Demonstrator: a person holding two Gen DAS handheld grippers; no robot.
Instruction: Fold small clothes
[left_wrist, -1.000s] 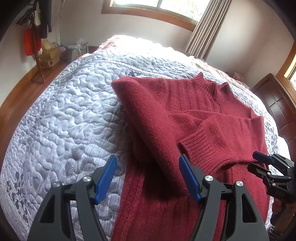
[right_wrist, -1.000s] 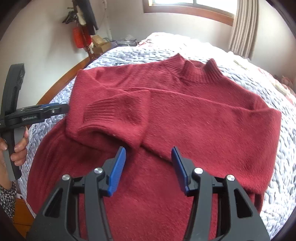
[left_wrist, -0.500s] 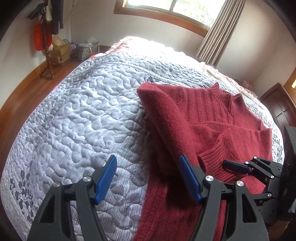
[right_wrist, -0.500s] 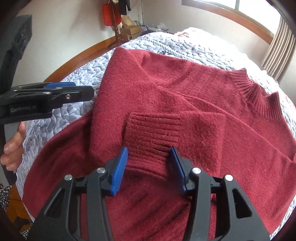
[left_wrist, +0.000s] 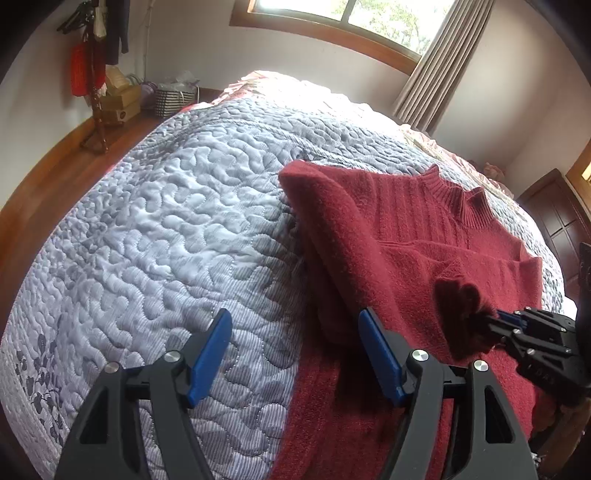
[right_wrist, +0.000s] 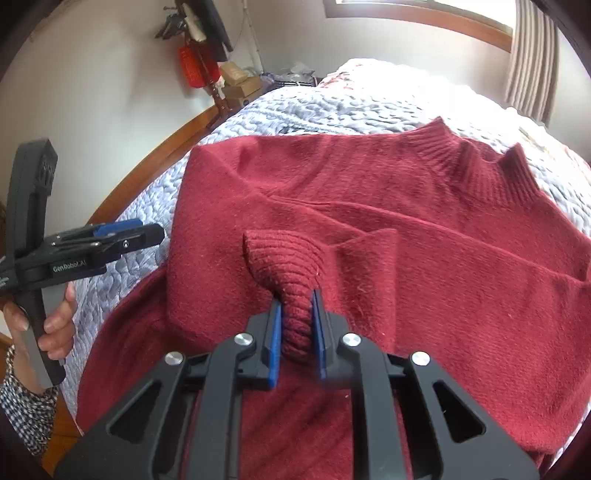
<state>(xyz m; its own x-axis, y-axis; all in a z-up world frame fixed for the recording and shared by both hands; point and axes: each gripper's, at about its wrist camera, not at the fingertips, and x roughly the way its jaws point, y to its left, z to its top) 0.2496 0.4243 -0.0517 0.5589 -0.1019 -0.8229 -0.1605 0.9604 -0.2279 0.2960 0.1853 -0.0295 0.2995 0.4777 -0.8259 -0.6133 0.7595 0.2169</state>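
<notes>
On the bed (left_wrist: 155, 229), over a pale quilted cover, a red sweater (right_wrist: 424, 266) lies flat with its collar toward the window. Both sleeves are already folded in across the chest, so the first stage of the fold looks done, though the lower body of the sweater is not yet folded up and hangs toward the near edge of the bed. The right hand-held gripper (right_wrist: 297, 325) is clamped on the ribbed cuff (right_wrist: 284, 258) of the sleeve that crosses from the sweater's right side, bunching the cuff between its blue pads and lifting it slightly off the chest. The left hand-held gripper (left_wrist: 295, 354) hangs with its jaws wide apart and nothing in them, above the sweater's left edge where it meets the quilt. By my judgement the cuff needs placing so the sleeve lies neat, and after that the body has to be folded in half or in thirds.
</notes>
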